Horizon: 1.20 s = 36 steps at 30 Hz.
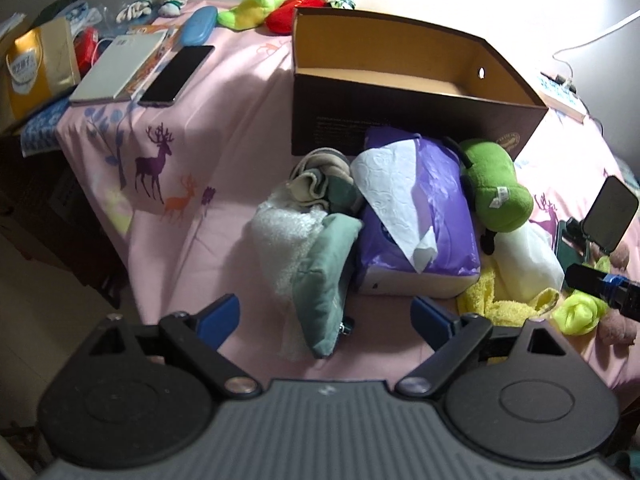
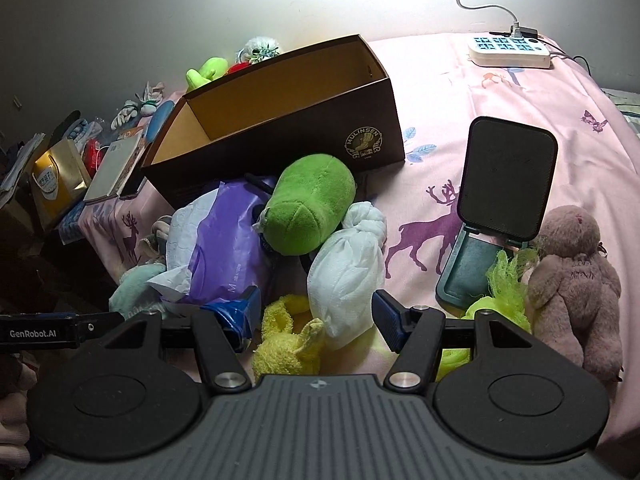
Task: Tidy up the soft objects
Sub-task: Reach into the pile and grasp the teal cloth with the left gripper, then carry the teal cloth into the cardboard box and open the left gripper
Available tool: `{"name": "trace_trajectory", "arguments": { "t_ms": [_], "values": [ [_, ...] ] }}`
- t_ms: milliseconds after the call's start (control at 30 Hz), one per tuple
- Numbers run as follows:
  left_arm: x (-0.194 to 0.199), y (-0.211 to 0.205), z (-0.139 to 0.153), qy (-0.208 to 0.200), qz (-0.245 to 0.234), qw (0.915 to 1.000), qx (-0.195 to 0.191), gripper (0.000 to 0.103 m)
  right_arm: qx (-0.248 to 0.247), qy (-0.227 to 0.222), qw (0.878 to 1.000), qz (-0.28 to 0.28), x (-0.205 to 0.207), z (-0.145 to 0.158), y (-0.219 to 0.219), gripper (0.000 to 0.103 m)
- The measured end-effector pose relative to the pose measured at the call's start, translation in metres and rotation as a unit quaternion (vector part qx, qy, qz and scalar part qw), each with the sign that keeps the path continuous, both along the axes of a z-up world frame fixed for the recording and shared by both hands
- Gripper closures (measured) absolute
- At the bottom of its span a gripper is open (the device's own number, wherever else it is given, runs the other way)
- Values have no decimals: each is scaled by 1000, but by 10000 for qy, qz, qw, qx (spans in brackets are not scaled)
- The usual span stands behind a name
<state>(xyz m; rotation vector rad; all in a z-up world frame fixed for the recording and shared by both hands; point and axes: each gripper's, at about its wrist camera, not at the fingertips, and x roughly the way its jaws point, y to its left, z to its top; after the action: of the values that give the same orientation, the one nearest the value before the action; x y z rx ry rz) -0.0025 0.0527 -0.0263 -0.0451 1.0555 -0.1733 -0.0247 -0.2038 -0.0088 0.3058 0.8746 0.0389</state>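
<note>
An open, empty brown shoe box [image 1: 400, 80] [image 2: 280, 120] sits on the pink bedsheet. In front of it lies a heap: a purple tissue pack [image 1: 420, 220] [image 2: 228, 248], a green plush [image 1: 496, 188] [image 2: 308, 204], a white knotted bundle [image 2: 348, 272], a yellow fluffy cloth [image 1: 492, 300] [image 2: 288, 344] and a grey-green cushion [image 1: 328, 280] on bubble wrap [image 1: 280, 240]. My left gripper [image 1: 326, 318] is open, its fingers either side of the cushion's lower end without pressing it. My right gripper [image 2: 316, 316] is open over the yellow cloth and the bundle's bottom.
A mauve plush animal [image 2: 572, 280] and neon green mesh [image 2: 508, 280] lie right of a folding phone stand [image 2: 504, 184]. A power strip [image 2: 510, 50] sits at the far right. A book [image 1: 116, 68], phone [image 1: 176, 74], gold bag [image 1: 36, 68] and more plush toys [image 1: 256, 4] crowd the far left. The bed drops off at the left.
</note>
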Motion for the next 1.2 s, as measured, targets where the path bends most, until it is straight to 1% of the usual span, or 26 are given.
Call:
{"name": "trace_trajectory", "arguments": {
  "t_ms": [33, 100, 167, 267, 333, 367, 400, 433, 533, 633, 767, 900, 967, 1067, 1200],
  "values": [
    [1, 1, -1, -10, 20, 10000, -77, 15, -9, 14, 10000, 0, 0, 0, 1, 57],
    [3, 3, -3, -64, -29, 9997, -253, 39, -19, 54, 10000, 1, 0, -1, 2, 57],
    [7, 3, -10, -66, -64, 9996, -284, 43, -51, 89, 9999, -5, 0, -1, 2, 57],
    [8, 6, -19, -97, -10, 9996, -259, 44, -103, 45, 9999, -44, 0, -2, 2, 57],
    [9, 8, -25, -90, 19, 9997, -247, 64, -126, 79, 9998, -104, 0, -3, 0, 57],
    [11, 11, -27, -46, -6, 9996, -287, 92, -134, 89, 9998, -140, 0, -4, 0, 57],
    [11, 12, -28, -4, -12, 9995, -313, 100, -135, 110, 9997, -165, 0, -4, -1, 57],
    [11, 14, -29, 11, -28, 9995, -322, 100, -136, 123, 9997, -180, 0, -4, -1, 57],
    [8, 16, -26, -90, -59, 9998, -186, 100, -143, 130, 9997, -177, 1, -4, 1, 57],
    [4, 19, -18, -120, -104, 9995, -275, 101, -139, 140, 9997, -125, 3, -5, 3, 57],
    [-5, 20, 8, -436, -315, 9979, -354, 101, -116, 166, 9997, -104, 7, -7, 6, 57],
    [-8, 21, 39, -842, -426, 9937, -604, 101, -110, 196, 9997, -92, 11, -8, 8, 57],
    [-3, 20, 52, -1044, -435, 9911, -695, 101, -100, 192, 9997, -94, 12, -7, 9, 57],
    [11, 15, 67, -1350, -443, 9873, -706, 101, -125, 194, 9997, -121, 12, -7, 7, 57],
    [45, 8, 78, -1639, -411, 9835, -647, 101, -162, 139, 9994, -273, 11, -6, -2, 57]
  ]
}}
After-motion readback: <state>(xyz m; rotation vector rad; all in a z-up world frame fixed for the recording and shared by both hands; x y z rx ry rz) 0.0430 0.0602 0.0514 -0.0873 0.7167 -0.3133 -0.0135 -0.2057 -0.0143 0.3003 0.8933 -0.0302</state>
